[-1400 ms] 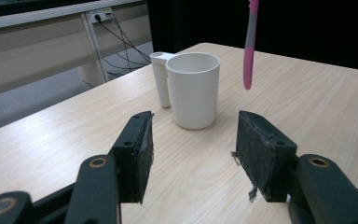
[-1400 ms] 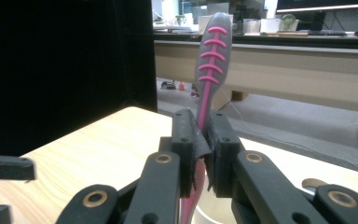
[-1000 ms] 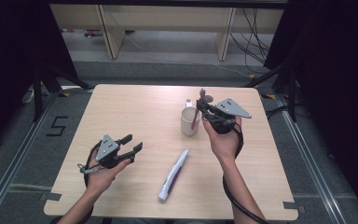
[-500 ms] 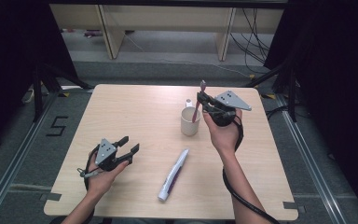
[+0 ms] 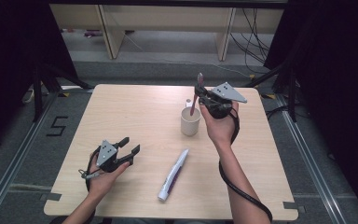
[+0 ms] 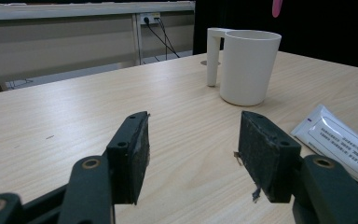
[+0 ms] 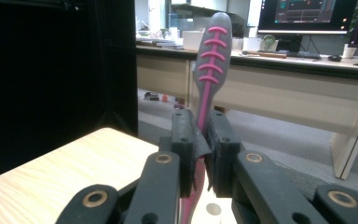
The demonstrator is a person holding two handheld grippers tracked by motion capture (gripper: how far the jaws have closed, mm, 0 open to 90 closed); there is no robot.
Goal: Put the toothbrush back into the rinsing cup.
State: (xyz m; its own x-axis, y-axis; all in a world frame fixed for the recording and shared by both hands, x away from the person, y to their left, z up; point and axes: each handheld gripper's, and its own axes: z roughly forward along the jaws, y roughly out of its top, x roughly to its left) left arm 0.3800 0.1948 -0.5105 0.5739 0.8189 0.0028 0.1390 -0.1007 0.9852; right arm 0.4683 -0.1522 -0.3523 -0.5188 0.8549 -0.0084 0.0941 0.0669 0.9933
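Toward the table's (image 5: 135, 116) far edge, right gripper (image 5: 204, 93) is pinching the toothbrush (image 5: 195, 100) upright over the cup (image 5: 190, 121); left gripper (image 5: 127, 147) is idling spread. Risk: brush tip catching the rim, tipping the cup.

The toothbrush (image 7: 209, 70) is showing grey with pink ribs and a pink stem. The mug (image 6: 247, 65) is looking plain cream, the tube (image 5: 173, 174) white with purple, on a pale wood-grain table (image 5: 135, 112).

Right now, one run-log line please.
right tongs: shut on toothbrush above cup | left tongs: open, empty | toothpaste tube: on table
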